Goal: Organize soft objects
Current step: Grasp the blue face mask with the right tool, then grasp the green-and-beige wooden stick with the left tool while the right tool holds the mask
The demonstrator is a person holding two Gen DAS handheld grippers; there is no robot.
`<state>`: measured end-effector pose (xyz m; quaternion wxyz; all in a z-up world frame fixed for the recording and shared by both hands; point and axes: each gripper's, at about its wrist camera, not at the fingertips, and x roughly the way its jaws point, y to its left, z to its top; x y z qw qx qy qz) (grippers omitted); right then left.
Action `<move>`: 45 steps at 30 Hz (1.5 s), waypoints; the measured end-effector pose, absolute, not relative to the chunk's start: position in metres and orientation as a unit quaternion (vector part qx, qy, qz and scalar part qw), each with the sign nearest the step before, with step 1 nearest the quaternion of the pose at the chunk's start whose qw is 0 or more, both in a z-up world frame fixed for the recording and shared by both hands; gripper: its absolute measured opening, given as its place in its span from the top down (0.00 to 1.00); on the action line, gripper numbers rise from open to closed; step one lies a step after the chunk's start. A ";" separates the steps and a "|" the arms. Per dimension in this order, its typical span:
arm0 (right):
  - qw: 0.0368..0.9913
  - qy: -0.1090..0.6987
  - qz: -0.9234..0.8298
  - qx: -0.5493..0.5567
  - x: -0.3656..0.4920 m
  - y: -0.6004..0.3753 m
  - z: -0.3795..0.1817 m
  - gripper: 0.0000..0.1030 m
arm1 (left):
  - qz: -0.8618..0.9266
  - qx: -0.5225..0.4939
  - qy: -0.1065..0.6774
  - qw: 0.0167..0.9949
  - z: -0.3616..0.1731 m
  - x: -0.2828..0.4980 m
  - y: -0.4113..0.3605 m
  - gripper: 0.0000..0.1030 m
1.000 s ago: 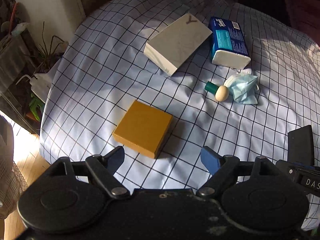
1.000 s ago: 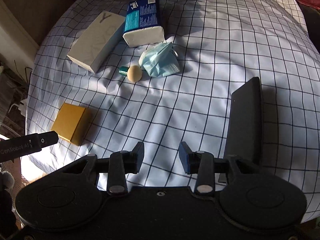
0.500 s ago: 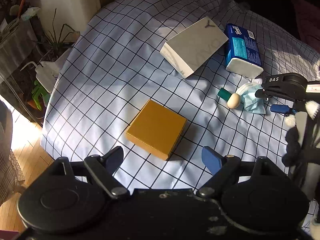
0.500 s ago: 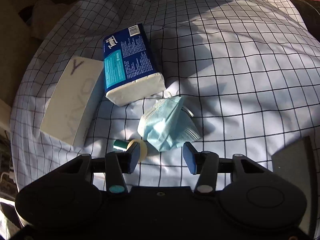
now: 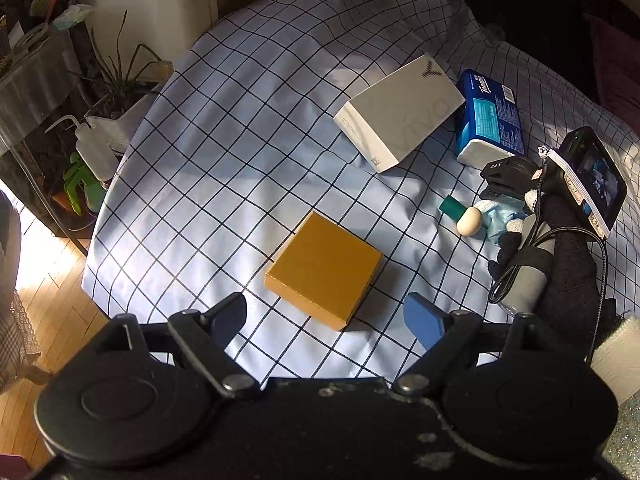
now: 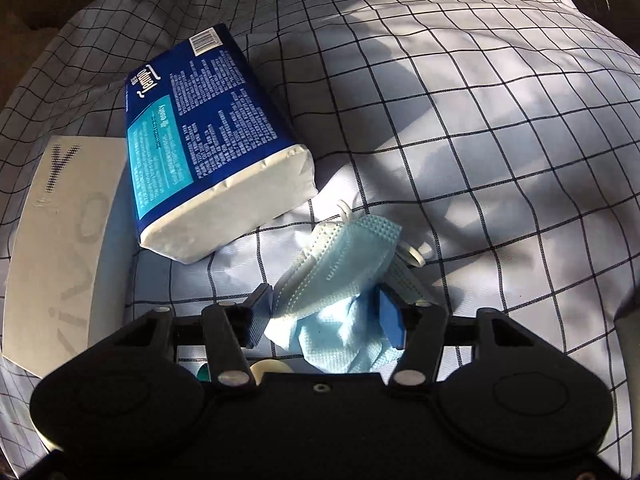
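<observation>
- Bedding: a white sheet with a dark grid (image 5: 248, 128) covers the bed and carries every item.
- Your right gripper (image 6: 326, 314) points down at the crumpled light-blue face mask (image 6: 340, 276). Its fingers (image 6: 390, 322) are opening, and the mask lies between them; the left pad sits at the mask's edge, the right pad just beside its folds. A firm press is not visible on either side, so the mask reads as bracketed, not clamped.
- Your right hand (image 5: 536, 248), in a dark glove, shows in the left wrist view, with the gripper body over the mask (image 5: 502, 220).
- Your left gripper (image 5: 324, 318) hangs above the near part of the sheet with its fingers (image 5: 424, 320) wide apart and nothing between them.
- Yellow box (image 5: 324, 268): flat on the sheet, just beyond the left gripper's fingertips, apart from both.
- Blue tissue pack (image 6: 204, 140): lies beyond the mask, its white end nearest the mask, close to it but not clearly touching. In the left wrist view the pack (image 5: 490, 124) lies to the right of the white box.
- White box (image 5: 400, 112): lies beside the tissue pack; in the right wrist view the pack's long edge rests against or over the box (image 6: 64, 248).
- Small green-and-cream object (image 5: 460, 216): lies just left of the mask; its exact nature cannot be told.
- Floor side: potted plants (image 5: 120, 92) and a white squeeze bottle (image 5: 90, 148) stand beside the bed at the left.
</observation>
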<state>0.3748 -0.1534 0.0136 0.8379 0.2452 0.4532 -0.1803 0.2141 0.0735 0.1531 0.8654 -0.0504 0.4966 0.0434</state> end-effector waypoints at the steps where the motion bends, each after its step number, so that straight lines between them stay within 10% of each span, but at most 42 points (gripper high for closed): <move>1: 0.839 0.455 -0.178 0.241 0.373 -0.154 0.015 0.55 | 0.045 -0.050 0.497 0.865 0.153 0.214 0.074 0.18; 45: 0.823 0.529 0.133 0.160 0.144 -0.158 0.091 0.65 | 0.012 0.023 0.500 0.865 0.065 0.322 -0.039 0.17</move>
